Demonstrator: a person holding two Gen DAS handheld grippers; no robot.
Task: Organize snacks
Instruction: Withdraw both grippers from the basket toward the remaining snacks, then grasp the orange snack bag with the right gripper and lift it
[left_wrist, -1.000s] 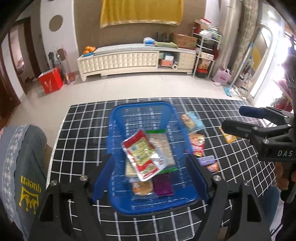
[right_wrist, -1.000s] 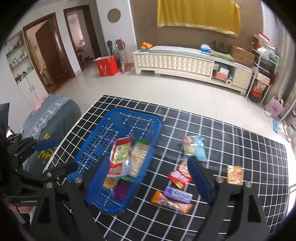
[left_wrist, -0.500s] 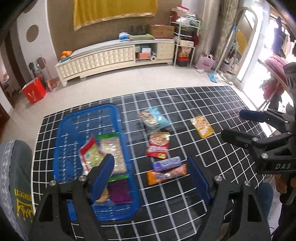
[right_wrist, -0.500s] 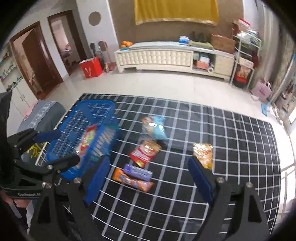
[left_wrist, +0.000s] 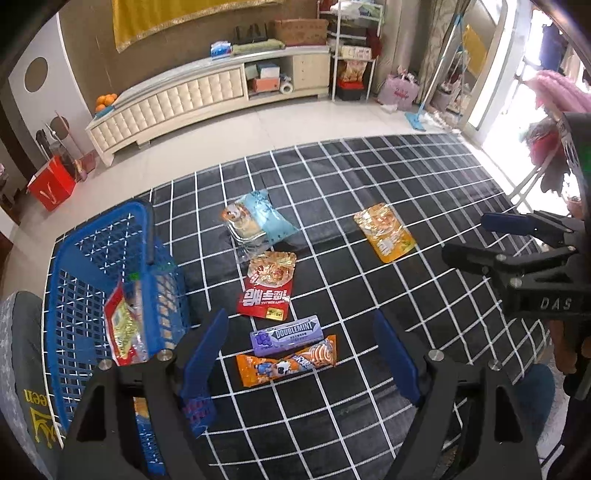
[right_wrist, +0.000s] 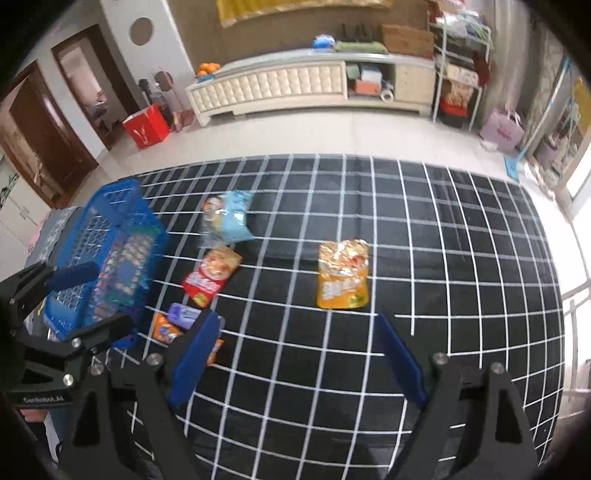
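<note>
A blue basket (left_wrist: 92, 258) with several snack packs inside stands at the left of a black grid cloth (left_wrist: 369, 177). On the cloth lie a light blue pack (left_wrist: 258, 221), a red pack (left_wrist: 269, 286), a purple Doublemint pack (left_wrist: 286, 334), an orange bar (left_wrist: 288, 363) and a yellow-orange pouch (left_wrist: 384, 232). My left gripper (left_wrist: 299, 354) is open and empty, above the purple pack and orange bar. My right gripper (right_wrist: 295, 358) is open and empty, just nearer than the yellow-orange pouch (right_wrist: 343, 275). The basket (right_wrist: 107, 236) also shows in the right wrist view.
A grey cushion with yellow letters (left_wrist: 22, 369) lies left of the basket. Beyond the cloth is tiled floor, a long white cabinet (left_wrist: 207, 92), a red box (left_wrist: 51, 182) and shelves (left_wrist: 351, 55). The other gripper (left_wrist: 524, 254) shows at the right in the left wrist view.
Both grippers have swung to the right, away from the basket. The left now faces the loose packs; the right now faces the yellow-orange pouch. Both stayed open.
</note>
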